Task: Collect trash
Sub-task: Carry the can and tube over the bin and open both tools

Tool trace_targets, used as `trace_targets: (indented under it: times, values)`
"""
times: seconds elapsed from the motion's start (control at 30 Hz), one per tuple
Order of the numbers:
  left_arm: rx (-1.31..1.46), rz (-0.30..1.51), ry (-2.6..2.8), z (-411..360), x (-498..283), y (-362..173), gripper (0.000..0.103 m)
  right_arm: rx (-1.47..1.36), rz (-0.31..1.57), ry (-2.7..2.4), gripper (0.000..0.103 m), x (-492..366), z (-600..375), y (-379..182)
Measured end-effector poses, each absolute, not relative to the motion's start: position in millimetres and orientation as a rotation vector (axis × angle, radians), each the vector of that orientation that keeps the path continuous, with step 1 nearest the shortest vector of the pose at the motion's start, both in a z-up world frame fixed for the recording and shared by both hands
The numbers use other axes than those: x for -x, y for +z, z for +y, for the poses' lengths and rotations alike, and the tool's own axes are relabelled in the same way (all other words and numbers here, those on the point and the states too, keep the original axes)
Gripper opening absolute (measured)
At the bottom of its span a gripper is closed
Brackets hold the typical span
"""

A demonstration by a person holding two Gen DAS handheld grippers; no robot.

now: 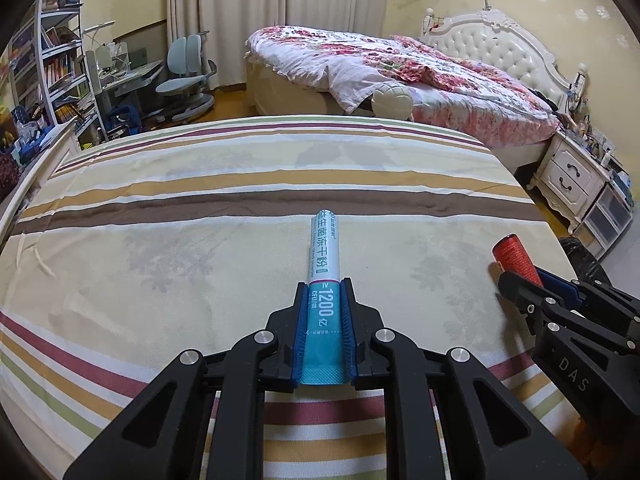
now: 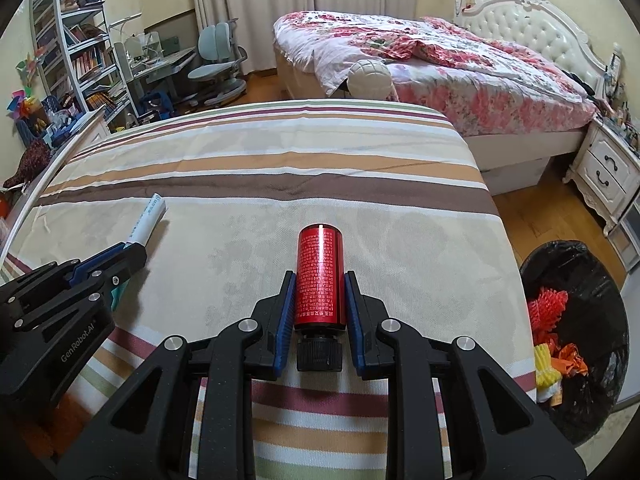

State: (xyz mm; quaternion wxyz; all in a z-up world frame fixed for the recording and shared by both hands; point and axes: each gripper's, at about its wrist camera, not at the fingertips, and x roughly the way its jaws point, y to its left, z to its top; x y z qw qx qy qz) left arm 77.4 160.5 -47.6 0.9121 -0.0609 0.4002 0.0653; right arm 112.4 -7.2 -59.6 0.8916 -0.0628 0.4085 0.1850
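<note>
The left gripper (image 1: pixel 324 292) is clamping a teal-and-white sachet (image 1: pixel 323 248) between its blue pads (image 1: pixel 299 332), the fingers drawn in tight against both long sides. The sachet is pointing straight away from the camera, its far end sticking out well past the fingertips over the striped bedspread (image 1: pixel 200 200); whether it is resting on the cloth or hanging just above it cannot be told.

The right gripper (image 2: pixel 319 280) is squeezing a red bottle (image 2: pixel 320 276) the same way — pads pressed to its sides, black cap (image 2: pixel 319 354) lying toward the camera, base pointing far. In the left wrist view this gripper (image 1: pixel 520 280) is showing at the right, near the right edge of the mattress, with the red bottle (image 1: pixel 514 256) poking out of it. In the right wrist view the left gripper (image 2: pixel 120 260) is sitting well to the left, the sachet (image 2: pixel 150 216) angling out toward the far left.

Ahead of both tools the bedspread is lying flat across to its far edge. Just past the right edge of the bed the floor is dropping away, and a bin lined with a black bag (image 2: pixel 600 280) is standing there near the corner, holding red netting (image 2: pixel 546 312) and yellow and orange scraps. Beyond the far edge a floral bed (image 2: pixel 440 64) is taking up the far right of the room, with a desk chair (image 2: pixel 216 68) and bookshelf (image 2: pixel 76 48) at the far left.
</note>
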Motion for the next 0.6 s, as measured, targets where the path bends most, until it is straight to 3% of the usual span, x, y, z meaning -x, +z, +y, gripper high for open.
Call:
trace_targets:
  times: [0.6]
  values:
    - [0.099, 0.754, 0.035, 114, -49, -27, 0.017, 0.095, 0.784, 0.335, 0.023, -67, -48, -37]
